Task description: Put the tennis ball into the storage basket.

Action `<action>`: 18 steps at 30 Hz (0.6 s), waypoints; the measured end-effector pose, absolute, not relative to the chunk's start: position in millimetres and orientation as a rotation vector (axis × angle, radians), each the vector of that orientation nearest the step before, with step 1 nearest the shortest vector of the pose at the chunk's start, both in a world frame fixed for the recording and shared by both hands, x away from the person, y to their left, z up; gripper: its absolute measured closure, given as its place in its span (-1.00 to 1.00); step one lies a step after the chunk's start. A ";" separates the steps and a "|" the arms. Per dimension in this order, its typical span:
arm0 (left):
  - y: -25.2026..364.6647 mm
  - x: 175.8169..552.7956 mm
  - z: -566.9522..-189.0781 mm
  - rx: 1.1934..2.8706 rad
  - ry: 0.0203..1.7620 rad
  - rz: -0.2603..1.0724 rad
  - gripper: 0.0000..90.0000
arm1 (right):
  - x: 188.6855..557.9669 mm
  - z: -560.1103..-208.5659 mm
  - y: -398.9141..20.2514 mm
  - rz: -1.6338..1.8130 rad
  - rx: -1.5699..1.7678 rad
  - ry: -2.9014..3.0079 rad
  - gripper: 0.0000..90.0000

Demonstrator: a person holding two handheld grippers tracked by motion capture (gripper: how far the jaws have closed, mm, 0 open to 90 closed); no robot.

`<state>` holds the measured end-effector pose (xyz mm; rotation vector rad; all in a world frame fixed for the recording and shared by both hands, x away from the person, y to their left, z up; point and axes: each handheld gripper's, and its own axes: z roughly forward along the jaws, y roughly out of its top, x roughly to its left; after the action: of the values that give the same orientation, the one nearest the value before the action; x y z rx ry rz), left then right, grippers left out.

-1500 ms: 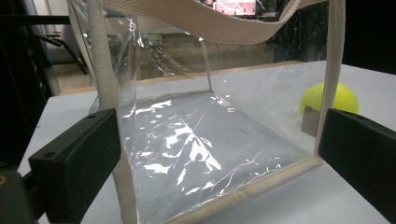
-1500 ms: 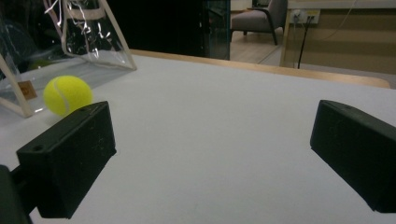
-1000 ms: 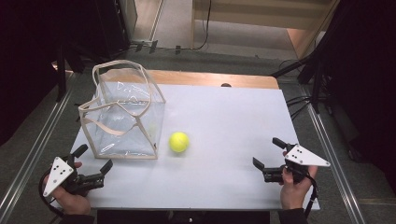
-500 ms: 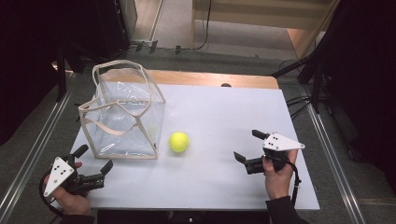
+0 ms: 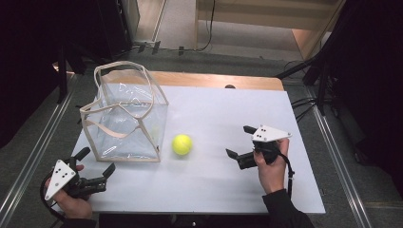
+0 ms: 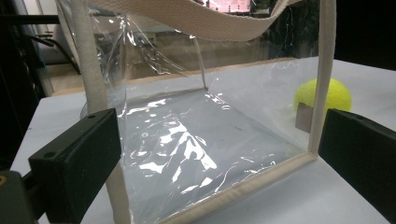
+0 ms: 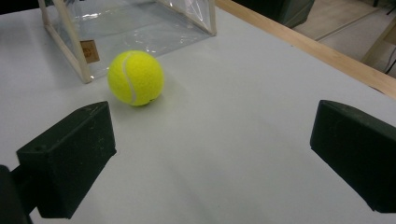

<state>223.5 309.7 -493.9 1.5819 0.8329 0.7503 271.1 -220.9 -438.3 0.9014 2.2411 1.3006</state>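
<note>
We judge the work to be at its start: the ball (image 5: pixel 182 144) lies loose on the desk (image 5: pixel 247 190), just beside the near right corner of the clear bag (image 5: pixel 124 121), and nothing is inside the bag that we can see. Our right claw (image 5: pixel 239 143) is spread wide, empty, and pointed at the ball from the right, a short way off; in the right gripper view the ball (image 7: pixel 136 78) sits ahead and a little to the left of the gap between the jaws. Our left claw (image 5: pixel 97 163) is also spread and empty, near the desk's front left corner, facing the bag's front wall (image 6: pixel 201 140).

What is left, as we read it: close the gap, grip the ball, lift it over the rim and drop it in.

The bag stands upright with its mouth open, but its webbing handles (image 5: pixel 124 90) arch across the opening and may get in the way of a drop. The ball is round and free to roll if nudged. A wooden strip (image 5: pixel 223 81) borders the desk's far edge; the path between claw and ball is bare.
</note>
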 end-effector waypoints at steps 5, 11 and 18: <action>310.0 223.7 -493.9 1.583 0.831 0.747 -1.00 | 278.1 -436.6 -211.9 1.286 0.887 2.273 -1.00; 309.4 223.9 -493.9 1.586 0.830 0.747 -1.00 | 287.0 -437.6 -199.8 1.256 0.887 2.364 -1.00; 309.3 224.1 -493.9 1.588 0.828 0.745 -1.00 | 295.0 -439.0 -183.4 1.217 0.859 2.436 -1.00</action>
<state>224.1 309.3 -493.9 1.5882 0.8277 0.7450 295.0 -183.4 -439.0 0.8589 2.4355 1.2171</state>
